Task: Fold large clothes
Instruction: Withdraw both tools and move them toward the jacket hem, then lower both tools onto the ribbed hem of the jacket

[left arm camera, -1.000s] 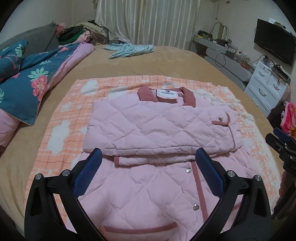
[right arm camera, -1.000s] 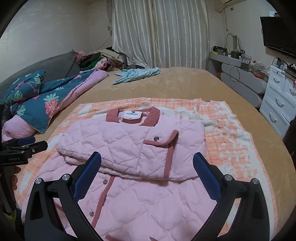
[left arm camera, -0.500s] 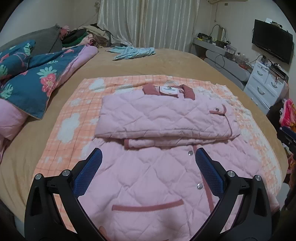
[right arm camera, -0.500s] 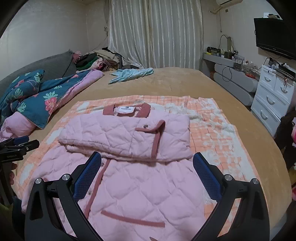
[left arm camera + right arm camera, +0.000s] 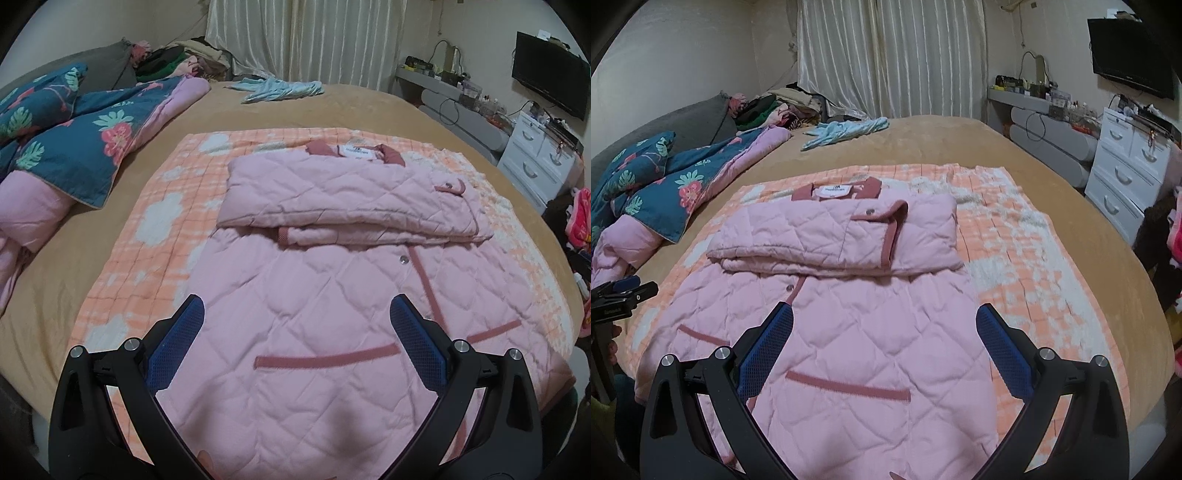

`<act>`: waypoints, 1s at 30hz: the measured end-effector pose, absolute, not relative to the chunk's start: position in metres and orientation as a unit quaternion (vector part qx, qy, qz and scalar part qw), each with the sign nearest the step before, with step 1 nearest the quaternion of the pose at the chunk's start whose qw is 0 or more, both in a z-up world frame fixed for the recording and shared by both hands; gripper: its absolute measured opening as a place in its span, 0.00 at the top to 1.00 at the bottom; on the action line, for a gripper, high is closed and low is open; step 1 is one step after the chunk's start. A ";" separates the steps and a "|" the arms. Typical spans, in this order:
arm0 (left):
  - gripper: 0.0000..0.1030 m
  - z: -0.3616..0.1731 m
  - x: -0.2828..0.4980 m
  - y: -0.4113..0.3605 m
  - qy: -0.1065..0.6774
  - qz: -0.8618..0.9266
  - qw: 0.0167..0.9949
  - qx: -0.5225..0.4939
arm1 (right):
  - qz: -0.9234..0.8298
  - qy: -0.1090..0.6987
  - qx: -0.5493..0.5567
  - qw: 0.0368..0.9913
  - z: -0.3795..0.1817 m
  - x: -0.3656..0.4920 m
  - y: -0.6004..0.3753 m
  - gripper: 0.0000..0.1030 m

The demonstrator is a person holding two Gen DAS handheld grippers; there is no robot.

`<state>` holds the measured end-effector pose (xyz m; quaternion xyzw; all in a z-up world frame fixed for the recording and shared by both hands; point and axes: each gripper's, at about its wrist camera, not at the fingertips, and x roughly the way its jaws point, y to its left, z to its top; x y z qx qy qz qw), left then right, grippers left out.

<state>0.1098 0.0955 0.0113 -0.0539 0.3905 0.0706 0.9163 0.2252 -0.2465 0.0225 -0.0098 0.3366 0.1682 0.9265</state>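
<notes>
The bed [image 5: 351, 107], covered in a tan spread, filled both views and ran far out ahead of the fingers to the pale curtains [image 5: 886, 59]. On it, beneath and beyond both tools, lay an orange-and-white checked blanket [image 5: 166, 206], spreading out past the fingers on either side. The pink quilted jacket [image 5: 332, 295] lay flat on that blanket, front up, its lower half directly between and under the fingers of each tool and its hem nearest the cameras; its sleeves were folded across the chest into a thick band farther ahead, with the dark pink collar and white label at the far end. A blue floral quilt [image 5: 74, 136] was heaped well off to the left of the fingers. A white chest of drawers [image 5: 1126, 162] stood off to the right, beside the bed. A light blue garment [image 5: 846, 129] lay far ahead near the curtains. The left gripper [image 5: 295, 314] hovered over the jacket with its blue-padded fingers spread wide, grasping nothing. The right gripper [image 5: 884, 321] hung likewise over the jacket's right half, fingers released and empty.
</notes>
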 end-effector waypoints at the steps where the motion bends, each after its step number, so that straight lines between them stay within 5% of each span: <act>1: 0.08 0.010 0.108 0.097 0.392 0.071 0.916 -0.053 | 0.168 0.339 -0.009 0.926 0.021 0.223 -0.248 0.04; 30: 0.08 -0.057 0.045 0.146 0.465 0.091 0.877 -0.075 | 0.155 0.422 -0.024 0.893 -0.037 0.178 -0.291 0.04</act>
